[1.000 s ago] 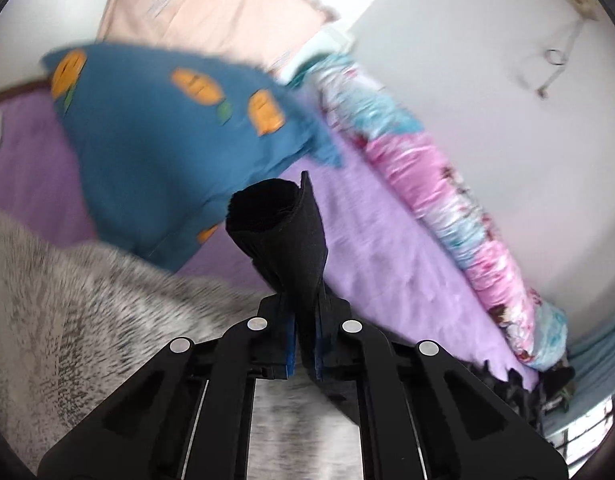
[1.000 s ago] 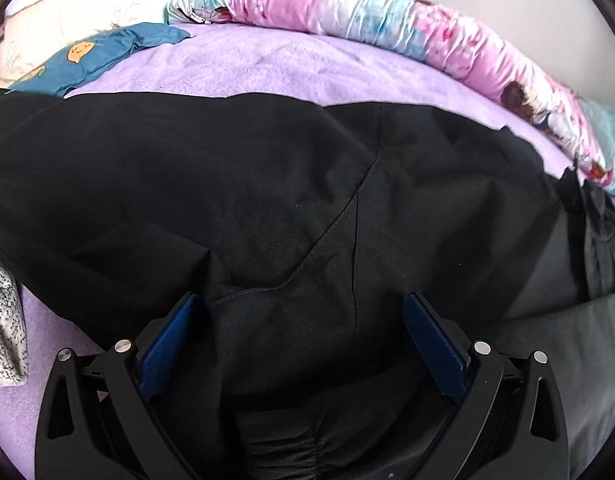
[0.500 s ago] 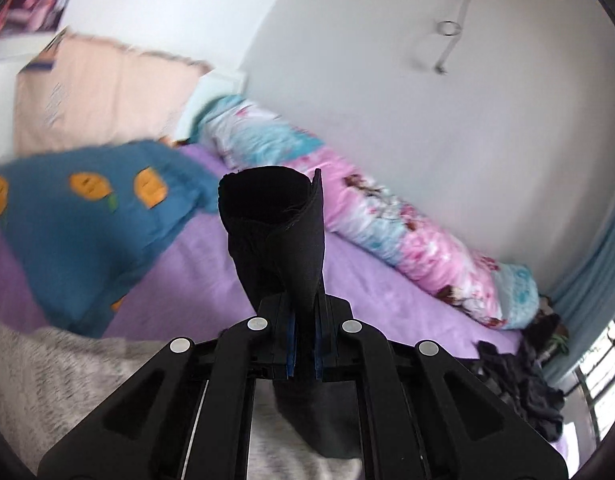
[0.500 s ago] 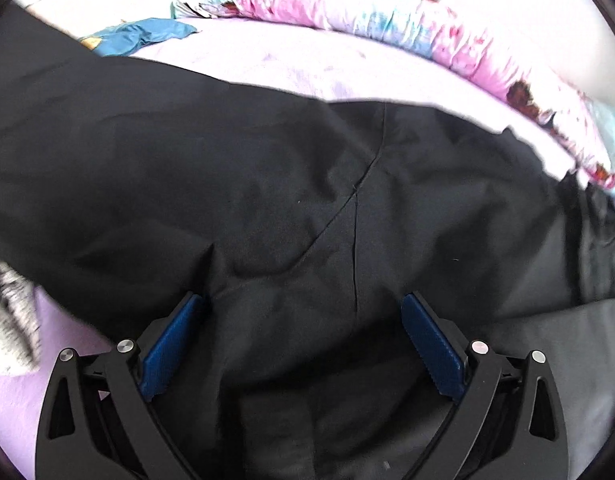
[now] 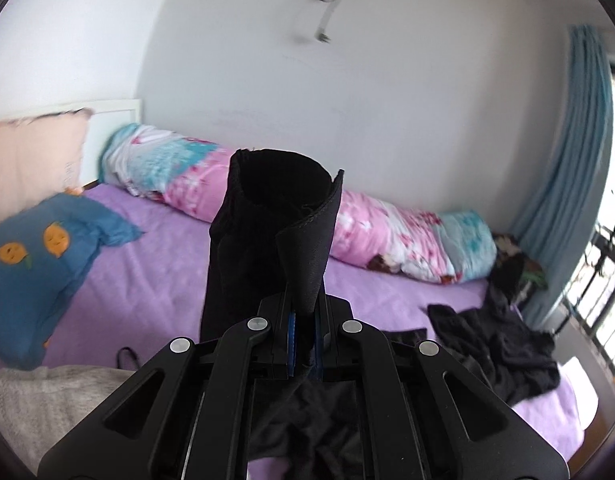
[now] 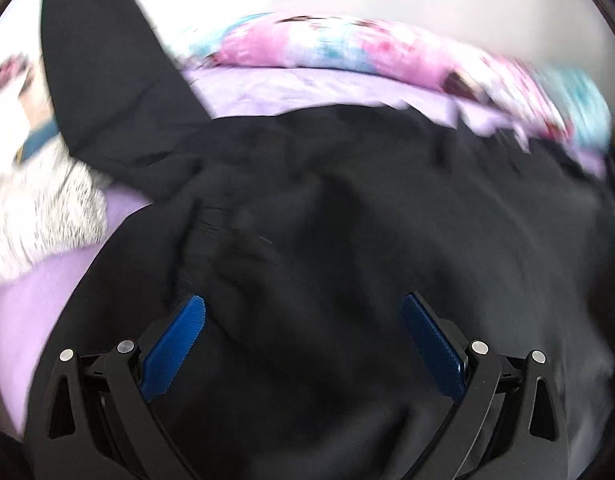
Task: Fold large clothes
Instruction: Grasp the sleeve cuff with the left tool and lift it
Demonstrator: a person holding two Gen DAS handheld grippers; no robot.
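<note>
The large black fabric garment point(image 6: 347, 240) lay spread on the purple bed sheet point(image 5: 155, 272). The left tool point(image 5: 303, 336) was pinching its rolled-up edge, raised above the bed. The right tool point(image 6: 303, 340) stood spread over the cloth, near a long pink floral bolster point(image 5: 379, 232).

Sheet point(image 5: 155, 264): purple, covers the bed.
Bolster point(image 5: 387, 236): pink and teal, along the white wall point(image 5: 387, 80).
Pillow point(image 5: 39, 256): blue, orange prints.
Blanket point(image 5: 35, 404): grey, near corner.
Curtain point(image 5: 579, 184): teal, by the window.
</note>
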